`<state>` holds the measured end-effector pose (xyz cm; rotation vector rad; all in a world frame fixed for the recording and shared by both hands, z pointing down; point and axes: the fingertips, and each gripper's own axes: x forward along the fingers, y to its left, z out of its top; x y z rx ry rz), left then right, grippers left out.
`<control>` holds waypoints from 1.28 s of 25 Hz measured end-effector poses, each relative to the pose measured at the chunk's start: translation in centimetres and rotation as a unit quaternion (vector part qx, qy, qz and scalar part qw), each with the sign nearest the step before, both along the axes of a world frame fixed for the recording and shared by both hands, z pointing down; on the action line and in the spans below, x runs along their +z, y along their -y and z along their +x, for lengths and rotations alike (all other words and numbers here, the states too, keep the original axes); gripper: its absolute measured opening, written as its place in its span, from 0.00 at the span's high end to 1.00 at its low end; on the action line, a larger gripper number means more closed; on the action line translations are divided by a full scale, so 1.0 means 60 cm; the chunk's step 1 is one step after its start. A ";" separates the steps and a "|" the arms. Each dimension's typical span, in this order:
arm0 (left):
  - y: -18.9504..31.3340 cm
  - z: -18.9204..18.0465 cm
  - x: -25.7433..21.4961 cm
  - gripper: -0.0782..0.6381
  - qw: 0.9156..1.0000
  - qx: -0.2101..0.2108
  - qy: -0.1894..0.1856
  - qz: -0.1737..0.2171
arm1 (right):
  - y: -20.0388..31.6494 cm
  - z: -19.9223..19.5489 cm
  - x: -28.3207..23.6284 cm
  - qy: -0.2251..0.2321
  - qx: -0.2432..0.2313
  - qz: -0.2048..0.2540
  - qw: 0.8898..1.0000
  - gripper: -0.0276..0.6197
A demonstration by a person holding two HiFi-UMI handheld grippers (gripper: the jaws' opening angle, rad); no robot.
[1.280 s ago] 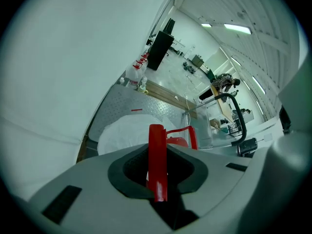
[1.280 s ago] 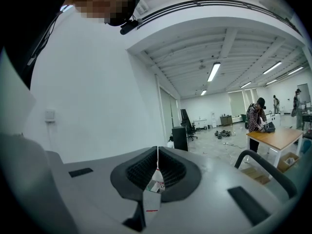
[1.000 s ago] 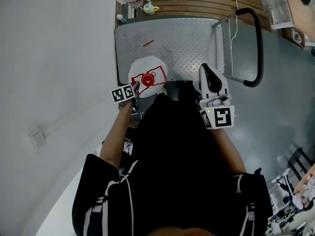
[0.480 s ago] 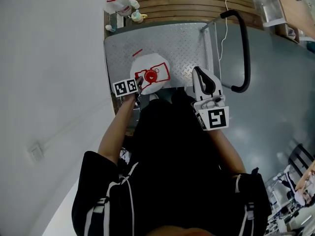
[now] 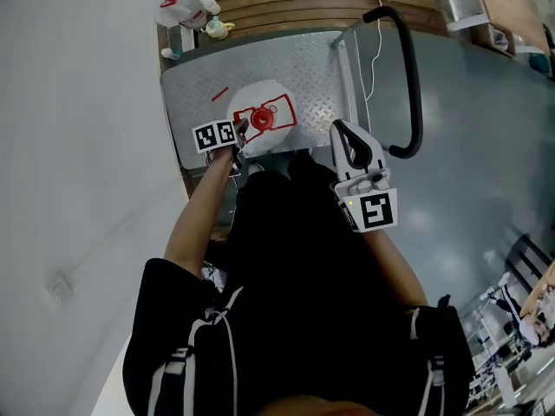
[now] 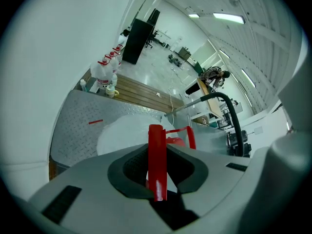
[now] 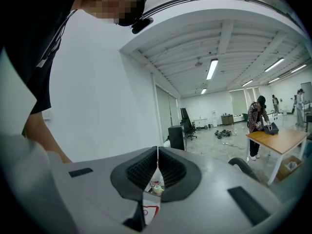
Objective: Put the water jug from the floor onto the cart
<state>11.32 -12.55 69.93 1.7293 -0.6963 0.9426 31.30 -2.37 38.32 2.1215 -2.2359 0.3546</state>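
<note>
Moving toward twelve o'clock, water jug (image 5: pixel 264 111) is now over the cart (image 5: pixel 186 89); left gripper (image 5: pixel 240 132) pinches its handle (image 6: pixel 157 155), right gripper (image 5: pixel 345 137) pressed together.

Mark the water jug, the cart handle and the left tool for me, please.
water jug (image 5: pixel 263 119), head view, on the red cap at its top.
cart handle (image 5: pixel 415 85), head view, on the long side of the black bar.
left tool (image 5: pixel 240 130), head view, between its tips, at the jug's top.

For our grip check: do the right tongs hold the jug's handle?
No, the right tongs are shut, empty; the left tongs clamp the handle.
</note>
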 end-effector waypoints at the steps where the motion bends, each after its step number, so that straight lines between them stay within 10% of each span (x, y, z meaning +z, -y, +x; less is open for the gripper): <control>1: 0.002 0.008 0.003 0.78 1.000 -0.003 -0.001 -0.005 | -0.003 0.003 0.004 0.004 -0.002 -0.004 1.000 0.93; 17: 0.036 0.046 0.067 0.78 0.998 0.043 0.030 0.018 | -0.027 0.019 0.042 0.016 0.000 -0.038 0.999 0.93; 32: 0.103 -0.094 0.132 0.78 0.989 -0.021 0.127 0.074 | -0.022 -0.028 0.044 0.006 -0.045 -0.063 0.997 0.93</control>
